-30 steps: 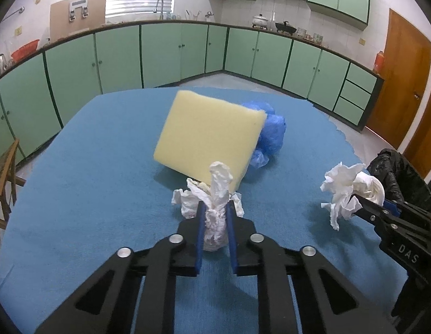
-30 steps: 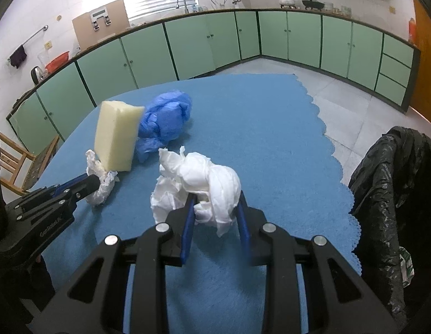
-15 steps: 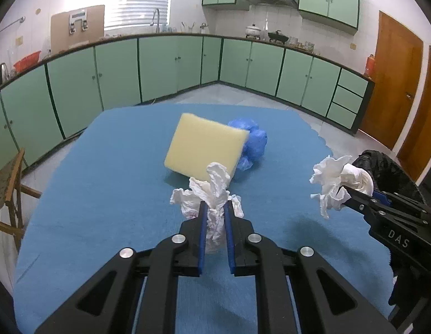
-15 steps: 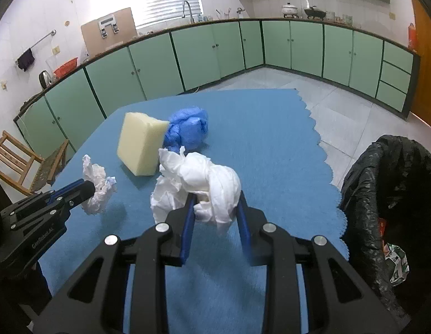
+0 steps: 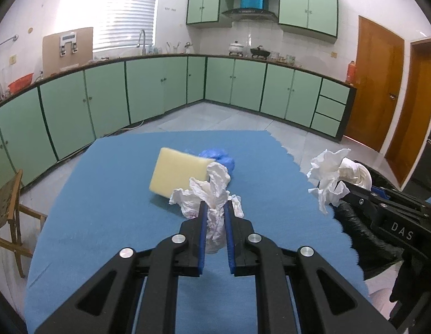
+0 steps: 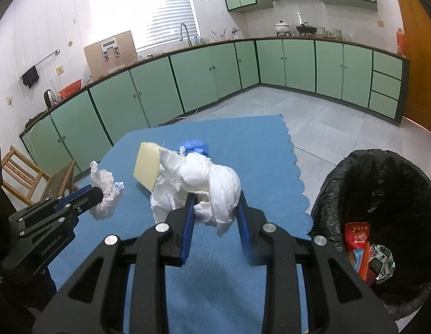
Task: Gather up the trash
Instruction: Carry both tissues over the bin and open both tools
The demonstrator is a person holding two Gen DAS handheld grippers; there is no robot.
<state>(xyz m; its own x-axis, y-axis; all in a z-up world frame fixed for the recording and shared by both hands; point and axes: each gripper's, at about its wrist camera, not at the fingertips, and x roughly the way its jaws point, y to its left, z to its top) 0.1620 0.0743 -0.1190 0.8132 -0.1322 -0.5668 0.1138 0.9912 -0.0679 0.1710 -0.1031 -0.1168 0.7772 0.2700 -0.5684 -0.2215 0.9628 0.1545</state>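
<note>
From my left wrist camera, my left gripper [image 5: 214, 208] is clamped on a crumpled white tissue [image 5: 212, 194] — the blue pads pinch its lower twist and the rest blooms up above the fingertips. It hangs clear of the blue tablecloth [image 5: 104, 208]. Beyond it a pale yellow sponge [image 5: 178, 174] stands tilted on the cloth, with a bunched blue plastic bag [image 5: 219, 159] just behind and touching it. Off to the right my right gripper [image 5: 342, 192] comes in from the side, gripping a larger wad of white paper [image 5: 336, 171]; a black bin bag [image 5: 363, 231] shows dark below it.

From my right wrist camera, my right gripper [image 6: 215, 206] is closed on that bigger white wad [image 6: 204, 183] (it bulges out over both fingers and droops a little beneath them). It is held above the tablecloth [image 6: 243, 144], near the scalloped right edge. The sponge [image 6: 147, 167] and the blue bag [image 6: 194, 146] sit behind it. At the left my left gripper [image 6: 97, 194] holds its smaller tissue [image 6: 104, 194] in the air. Low on the right stands the trash bin, lined with the black bag [image 6: 382, 183] — its mouth is open, with a red packet [image 6: 357, 233] and a green-and-white wrapper [image 6: 382, 261] lying inside.
</note>
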